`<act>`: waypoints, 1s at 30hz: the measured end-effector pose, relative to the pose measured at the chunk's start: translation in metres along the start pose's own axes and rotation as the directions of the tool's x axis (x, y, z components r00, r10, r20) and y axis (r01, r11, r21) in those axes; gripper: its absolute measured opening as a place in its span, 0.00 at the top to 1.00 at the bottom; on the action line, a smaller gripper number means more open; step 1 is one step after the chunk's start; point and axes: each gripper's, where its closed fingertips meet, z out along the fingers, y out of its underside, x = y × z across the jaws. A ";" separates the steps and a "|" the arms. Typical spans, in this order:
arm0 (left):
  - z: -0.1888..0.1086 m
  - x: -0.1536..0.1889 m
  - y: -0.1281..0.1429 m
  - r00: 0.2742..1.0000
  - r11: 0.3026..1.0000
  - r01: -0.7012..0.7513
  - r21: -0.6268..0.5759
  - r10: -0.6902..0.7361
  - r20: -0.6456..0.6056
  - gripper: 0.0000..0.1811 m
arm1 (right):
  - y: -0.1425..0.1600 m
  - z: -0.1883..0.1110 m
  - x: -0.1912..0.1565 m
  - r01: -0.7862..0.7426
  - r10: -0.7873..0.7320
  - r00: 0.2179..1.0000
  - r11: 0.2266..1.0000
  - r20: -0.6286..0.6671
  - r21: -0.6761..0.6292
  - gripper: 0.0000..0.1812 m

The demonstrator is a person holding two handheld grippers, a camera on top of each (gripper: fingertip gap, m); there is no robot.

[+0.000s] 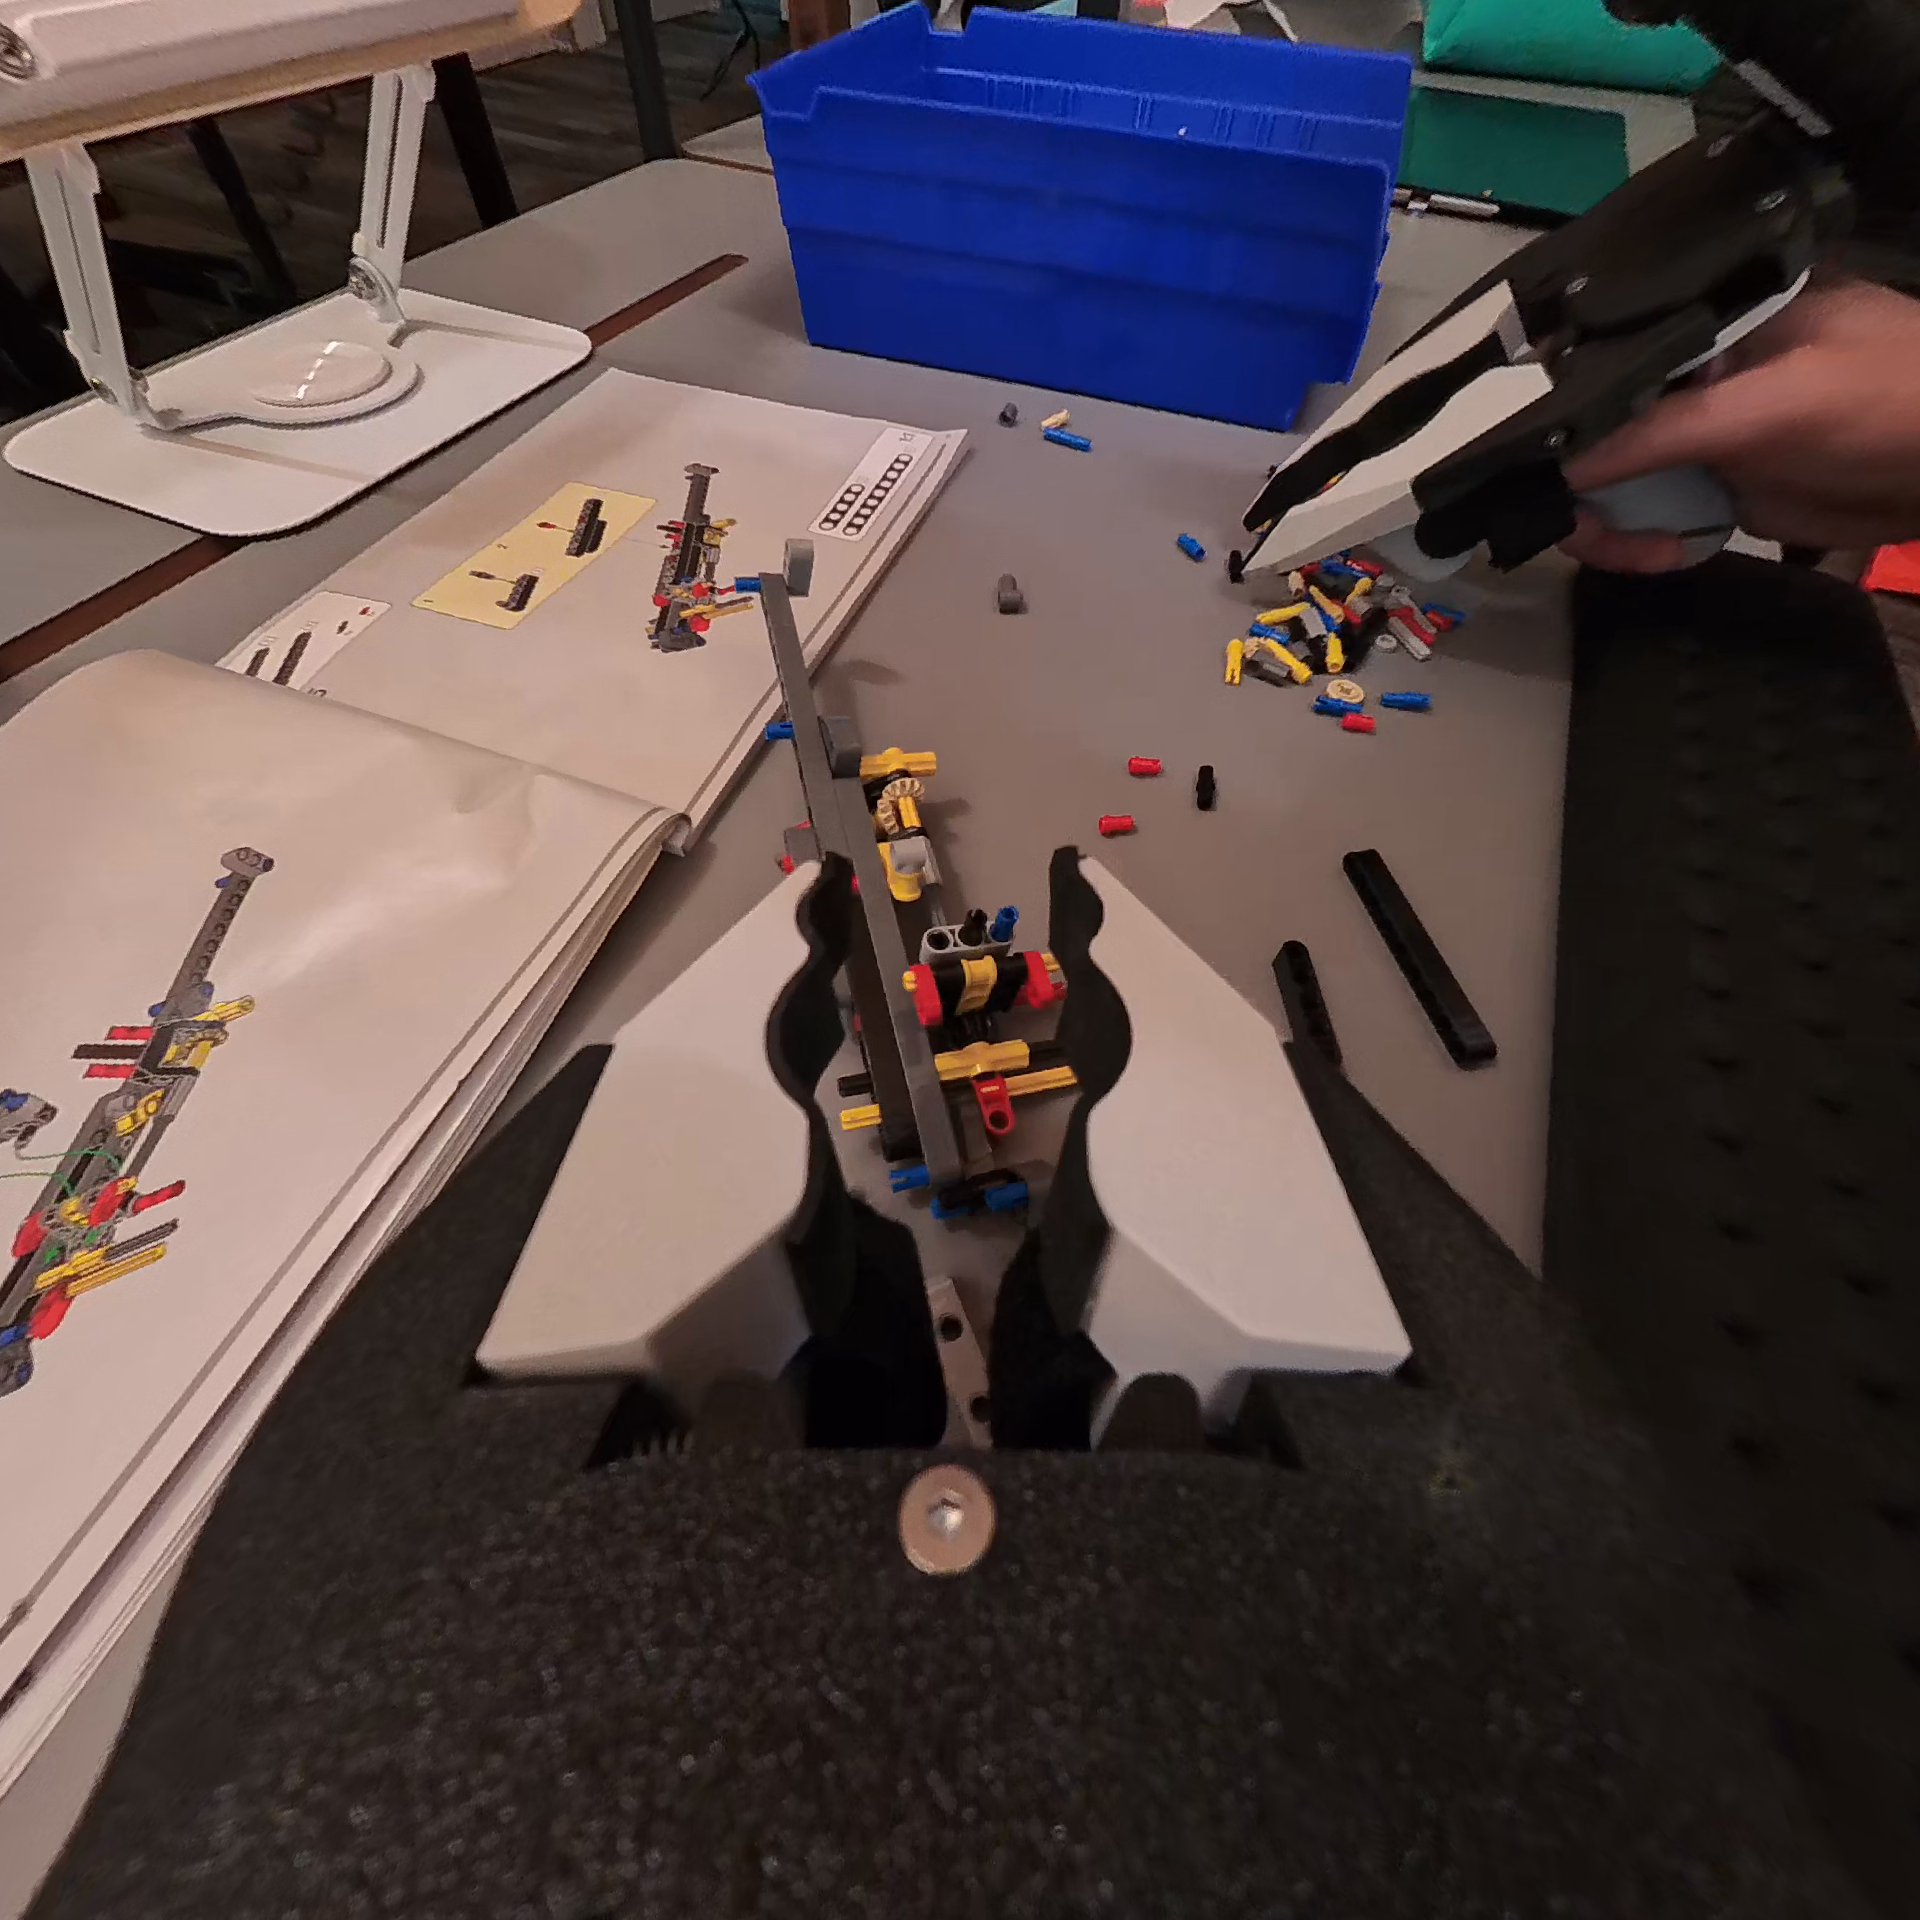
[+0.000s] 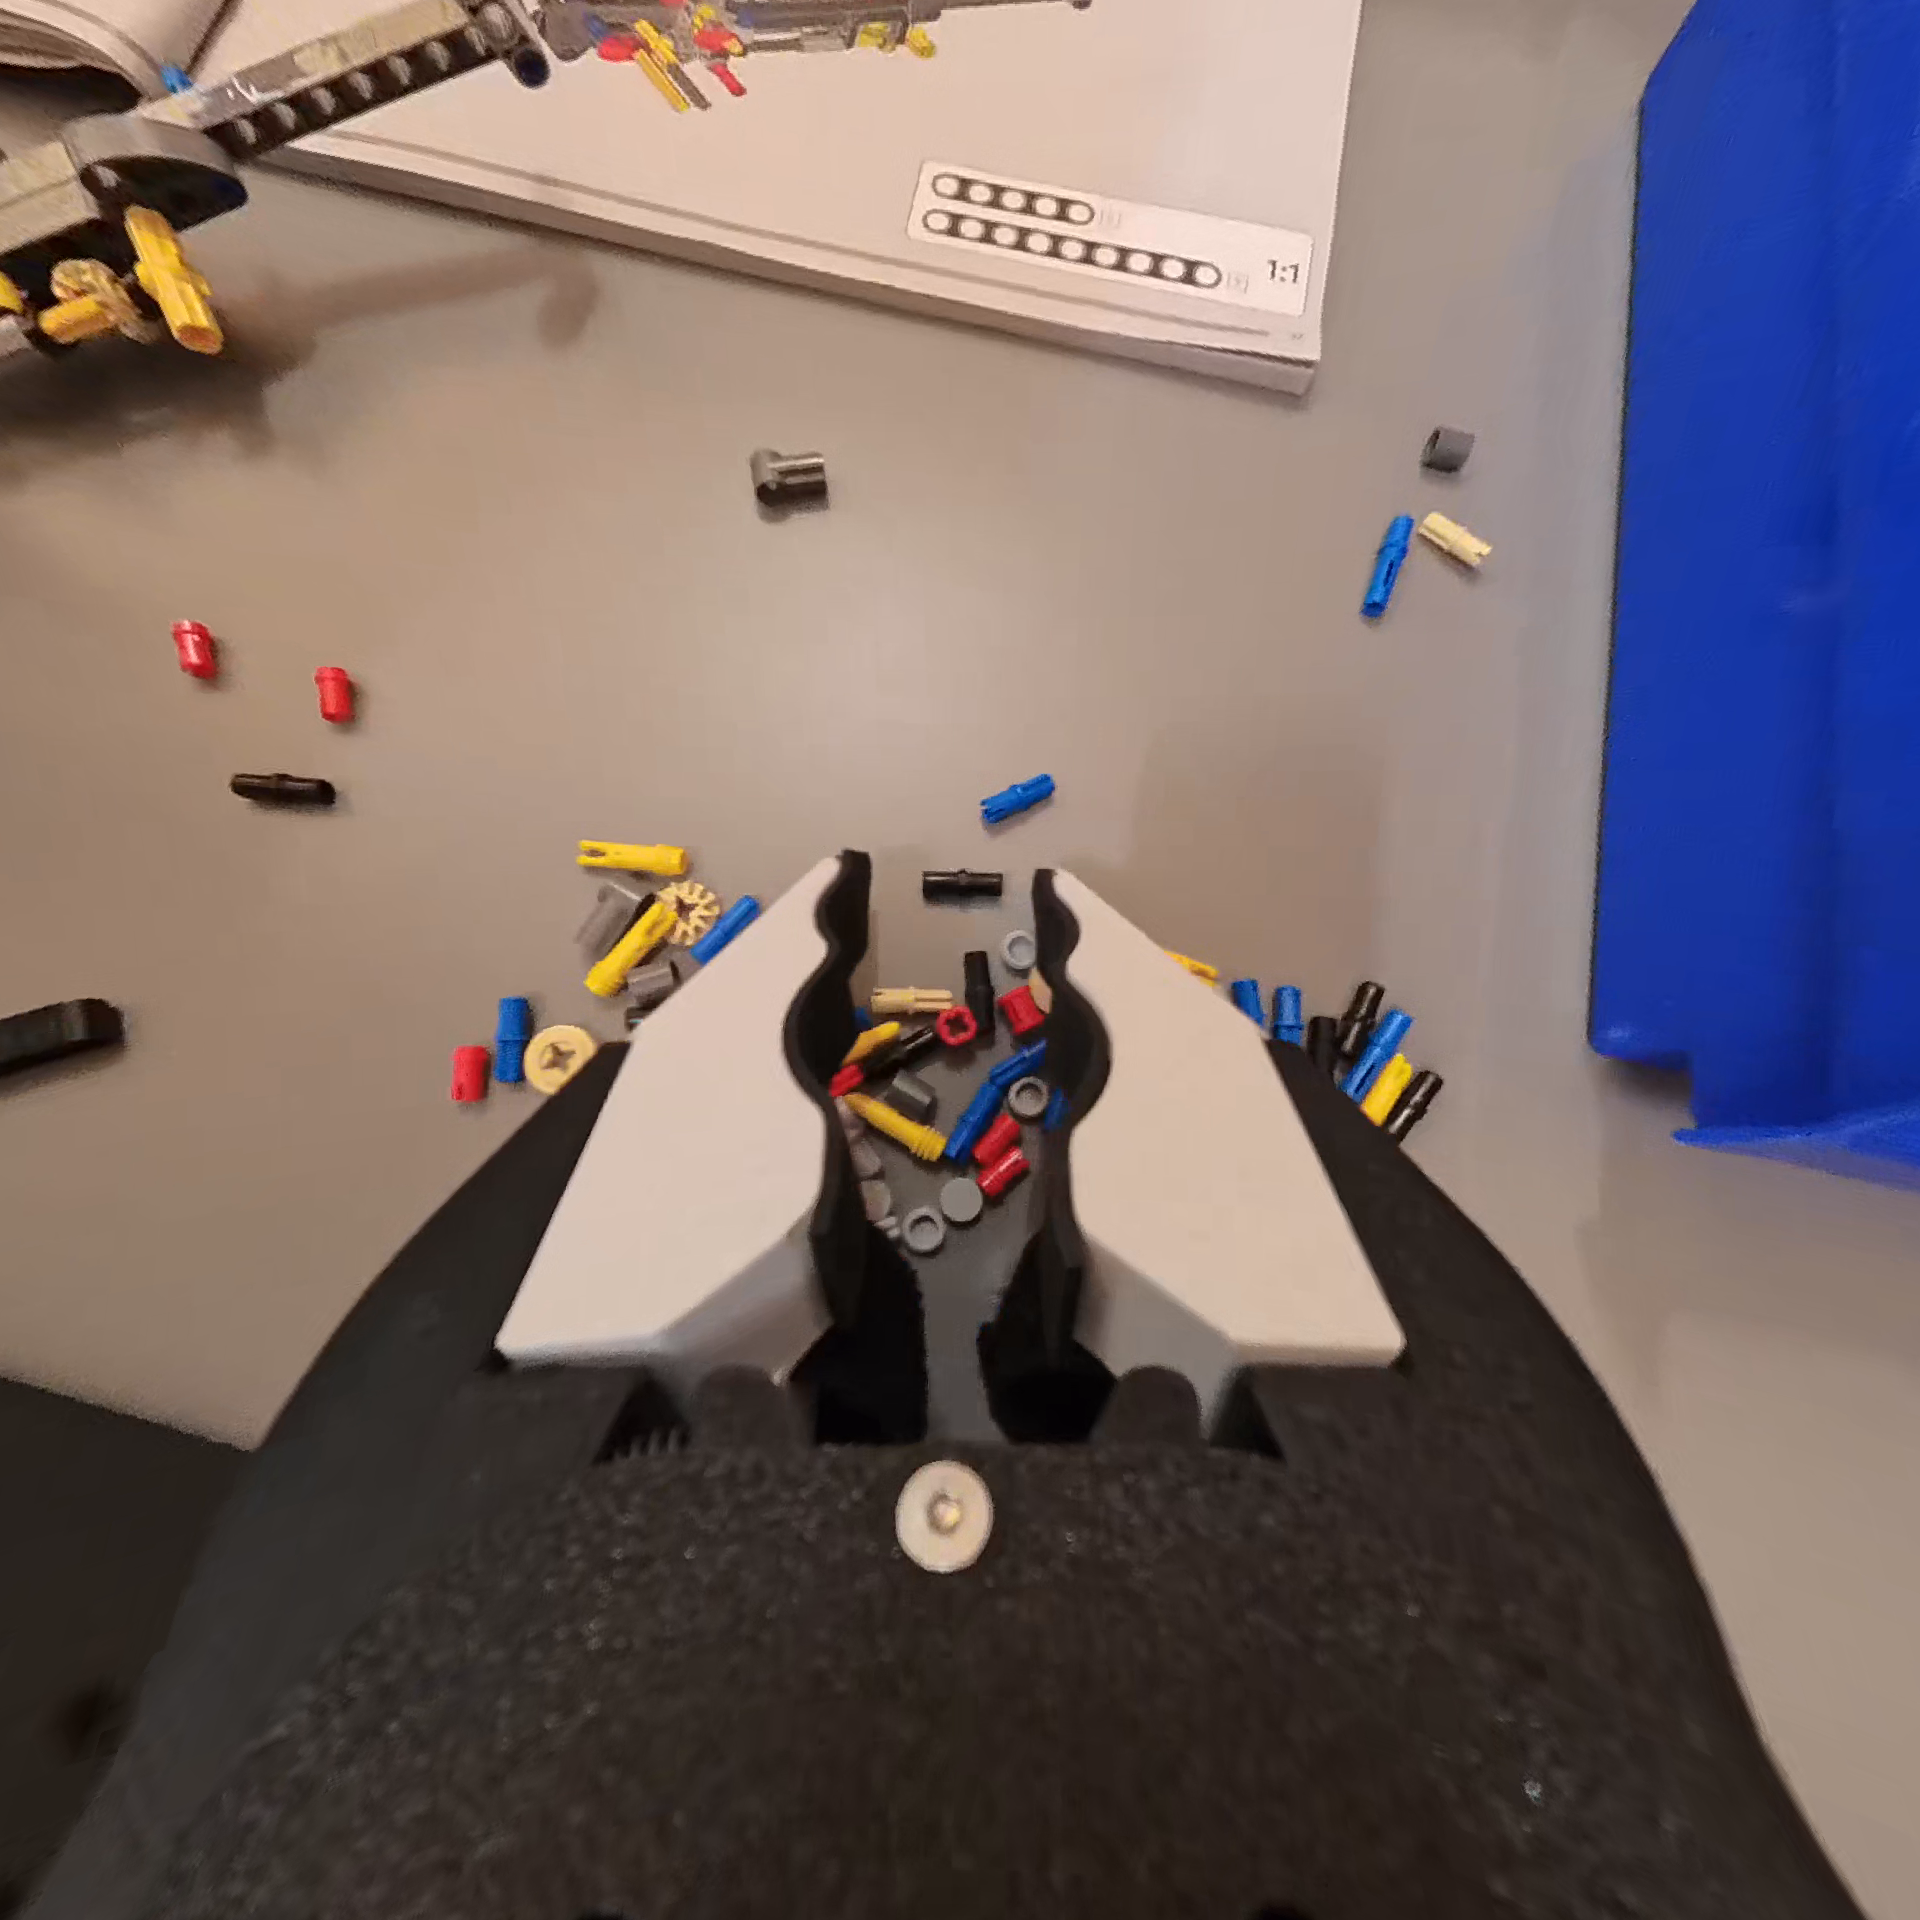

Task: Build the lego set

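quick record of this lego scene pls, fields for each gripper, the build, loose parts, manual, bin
left gripper: open, fingers either side of the lego assembly
right gripper: open, over the pile of small pins, black pin at its tips
loose beams: two black beams on the grey table
manual: instruction booklet open, left of the assembly
bin: blue bin at the far edge

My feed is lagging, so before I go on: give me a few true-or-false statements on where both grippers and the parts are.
1. The left gripper straddles the lego assembly. True.
2. The right gripper is open over the pile of small pieces. True.
3. The right gripper grips a yellow pin. False: it holds nothing.
4. The blue bin stands on the instruction booklet. False: it stands on the table beside the booklet.
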 end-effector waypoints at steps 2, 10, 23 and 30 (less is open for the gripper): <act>0.001 -0.003 0.002 1.000 1.000 -0.008 -0.009 0.008 0.015 0.80 | 0.002 0.002 0.002 0.027 -0.027 1.000 1.000 -0.016 -0.014 0.85; 0.002 -0.004 0.003 1.000 1.000 -0.008 -0.013 0.008 0.019 0.80 | 0.007 0.006 0.003 0.019 -0.019 1.000 0.999 0.007 -0.050 0.89; -0.002 -0.006 -0.001 1.000 1.000 -0.006 0.003 0.006 0.029 0.80 | -0.006 -0.002 -0.005 0.083 -0.083 0.996 0.996 -0.016 -0.017 0.92; -0.004 -0.006 -0.002 0.999 1.000 -0.010 0.009 0.009 0.031 0.80 | 0.006 0.007 0.000 0.034 -0.034 0.999 0.997 0.002 -0.066 0.86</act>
